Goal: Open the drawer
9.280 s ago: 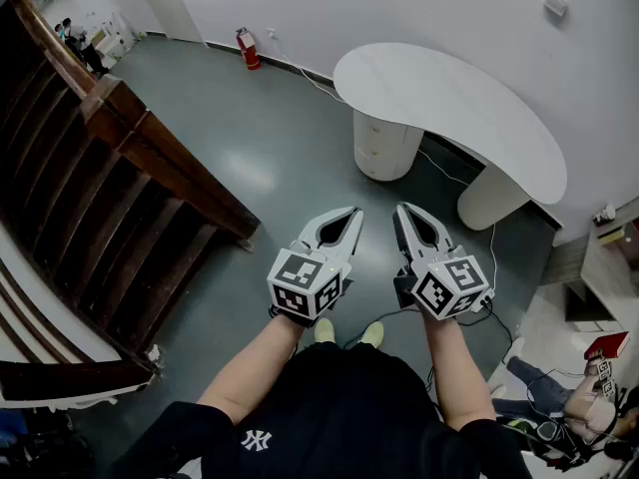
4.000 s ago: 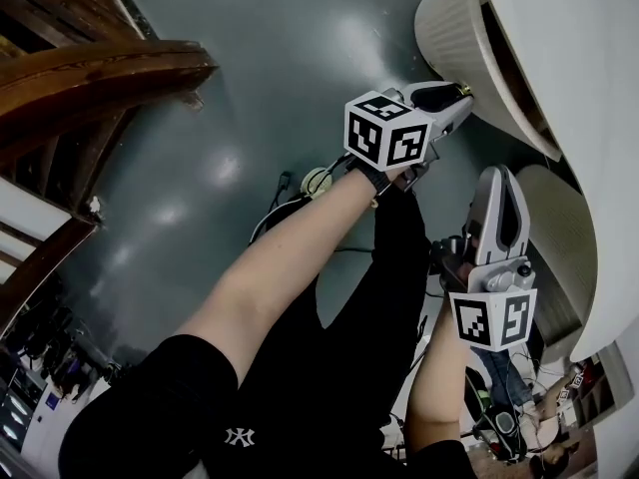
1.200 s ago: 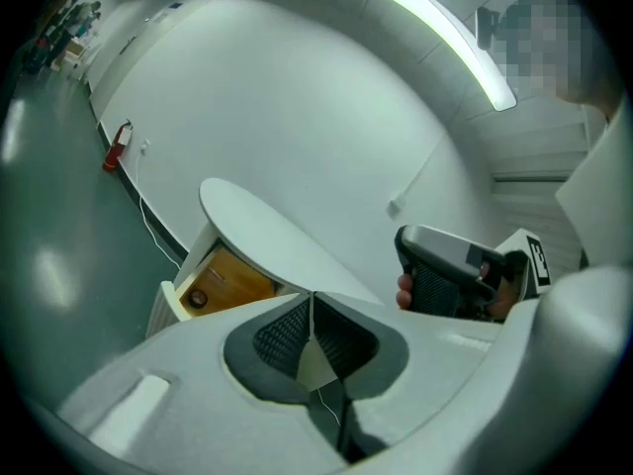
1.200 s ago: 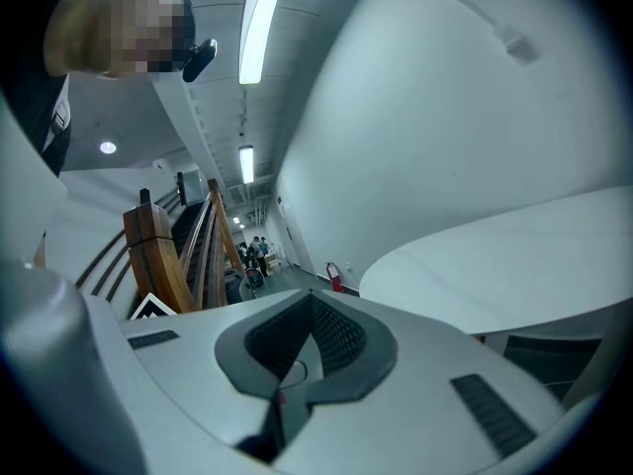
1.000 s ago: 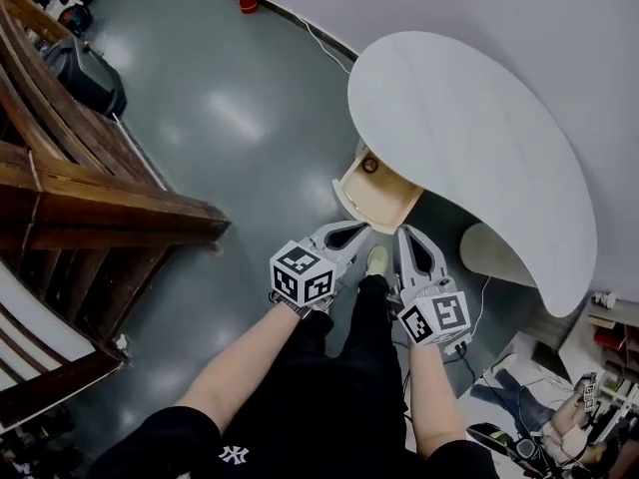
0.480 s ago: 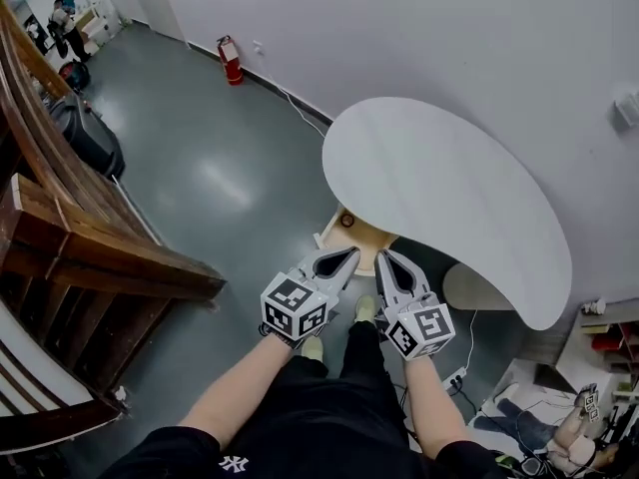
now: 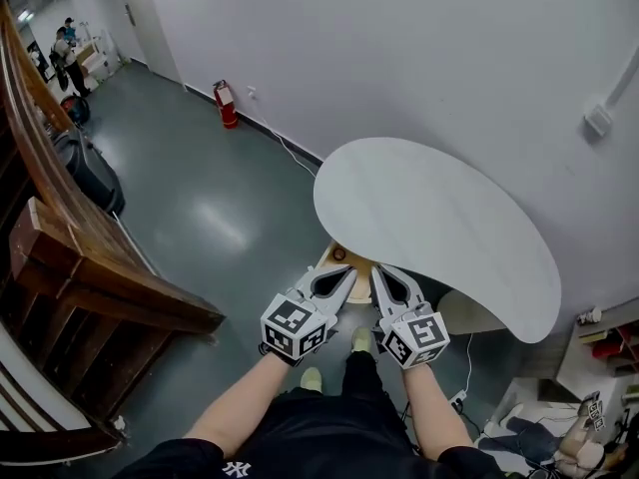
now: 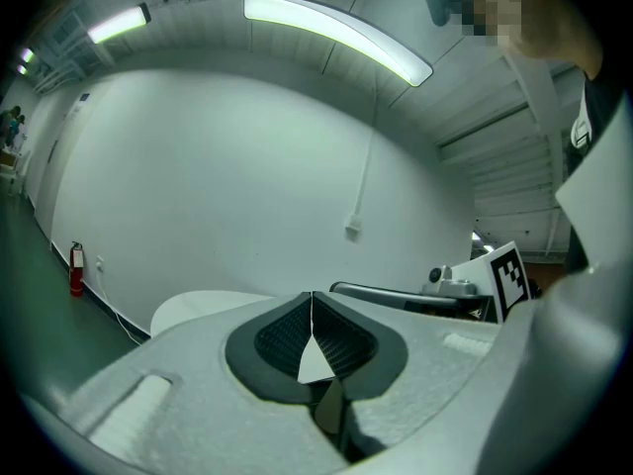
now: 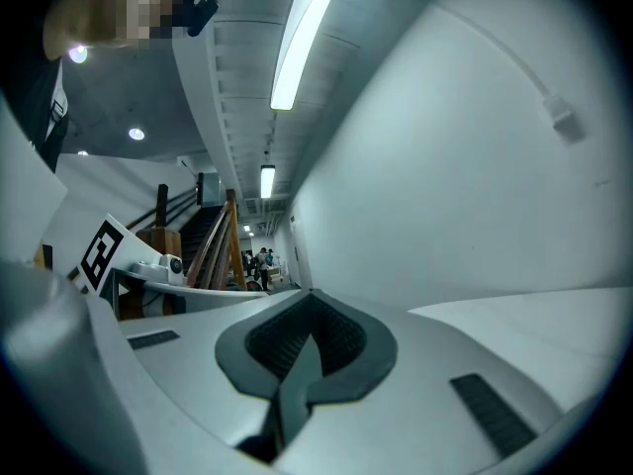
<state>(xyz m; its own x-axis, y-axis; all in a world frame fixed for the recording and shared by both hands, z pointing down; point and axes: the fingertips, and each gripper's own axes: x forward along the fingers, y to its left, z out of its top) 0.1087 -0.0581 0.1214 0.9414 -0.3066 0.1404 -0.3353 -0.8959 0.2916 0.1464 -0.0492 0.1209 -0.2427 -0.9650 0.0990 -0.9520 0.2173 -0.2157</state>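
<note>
While you hold both grippers side by side low in the head view, near six o'clock of the frame, your left gripper [image 7: 346,271] and your right gripper [image 7: 378,271] point up the picture toward the table, with their marker cubes nearest your forearms. Each has its jaws pressed together with nothing between them. In the left gripper view the ribbed pads [image 8: 282,336] meet in a thin seam, and in the right gripper view the pads [image 9: 341,339] close the same way. The drawer [image 7: 351,261] stands pulled out from under the near edge of the white table [image 7: 439,228], right at twelve o'clock of your gripper tips. The tips overlap its front in the picture, but neither gripper holds it. Its pale wooden inside shows, with a small round object [image 7: 339,254] toward its ten o'clock corner; what that object is cannot be told. Your shoes [image 7: 361,339] stand on the grey floor [image 7: 210,218] at six o'clock of the grippers. A red fire extinguisher [image 7: 227,105] stands against the wall at eleven o'clock. A dark bag [image 7: 90,173] lies at ten o'clock, and the wooden stair railing [image 7: 110,272] runs along nine o'clock. A small wall box [image 7: 597,120] sits at two o'clock, above the table.
</note>
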